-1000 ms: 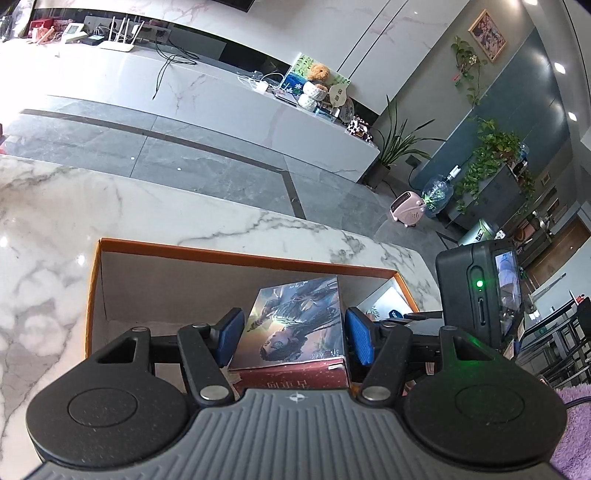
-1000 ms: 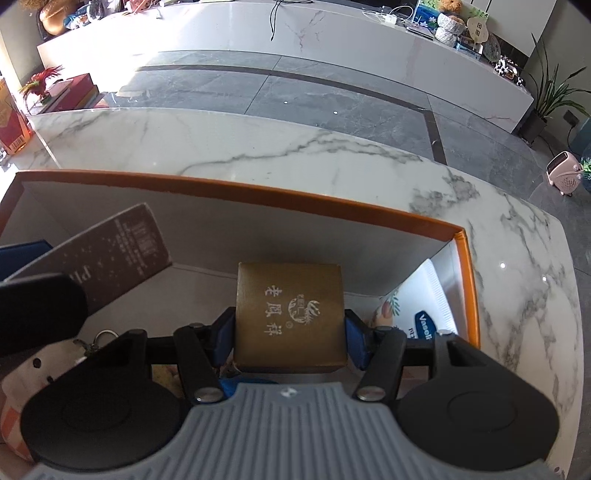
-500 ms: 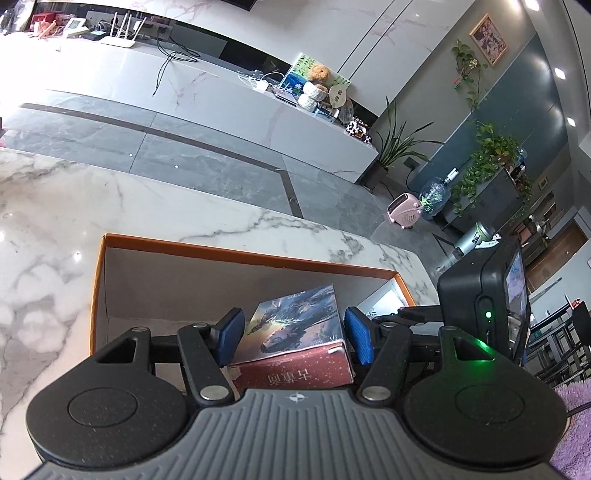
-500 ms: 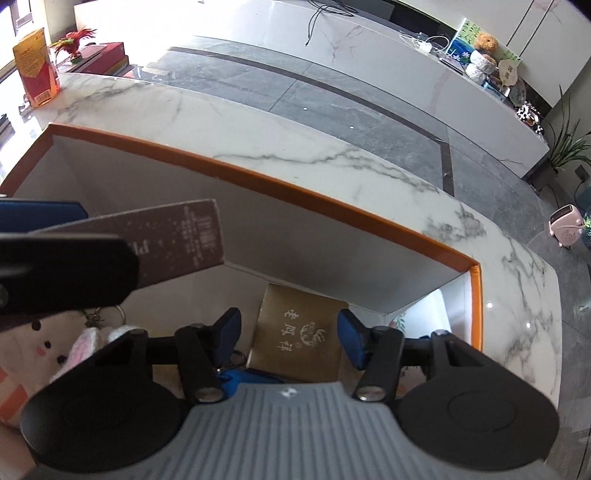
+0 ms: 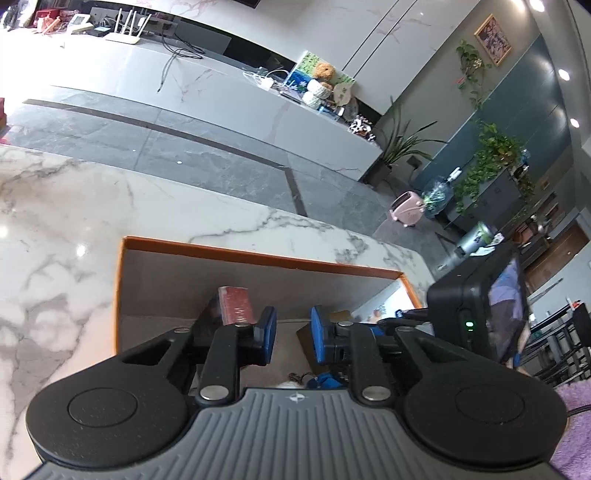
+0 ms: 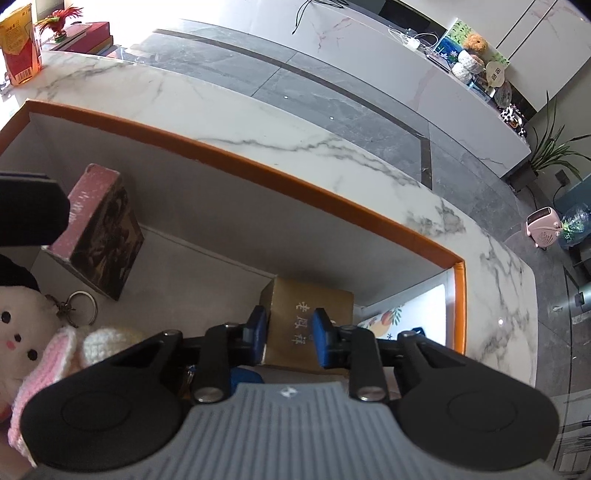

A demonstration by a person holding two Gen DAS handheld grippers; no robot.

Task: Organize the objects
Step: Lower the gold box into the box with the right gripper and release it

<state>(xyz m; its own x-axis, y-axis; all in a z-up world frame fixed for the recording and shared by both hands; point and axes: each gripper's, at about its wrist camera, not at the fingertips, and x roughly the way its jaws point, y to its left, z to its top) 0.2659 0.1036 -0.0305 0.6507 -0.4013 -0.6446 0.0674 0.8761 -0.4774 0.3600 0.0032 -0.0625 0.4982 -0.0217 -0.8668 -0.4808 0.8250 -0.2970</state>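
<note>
An orange-rimmed storage box (image 5: 258, 258) (image 6: 229, 158) sits on the marble table. In the left wrist view, my left gripper (image 5: 293, 338) hovers over the box with its jaws closing and nothing between them. The red-spined book (image 5: 234, 304) (image 6: 99, 229) stands on edge just left of its left finger, leaning in the box. In the right wrist view, my right gripper (image 6: 288, 328) hangs above the gold gift box (image 6: 310, 314), which rests in the box's far right corner. Its jaws are closing too, and the pads are clear of the gold box.
A plush rabbit (image 6: 22, 332) with a key ring (image 6: 79, 306) lies at the box's left. A white fruit-printed pack (image 6: 402, 317) leans on its right wall. A yellow-red carton (image 6: 18, 44) and red books (image 6: 88, 33) stand at the table's far left.
Both grippers let go of their loads and their jaws narrowed. The book went from flat between the left fingers to standing at the left. The gold box dropped into the corner.
</note>
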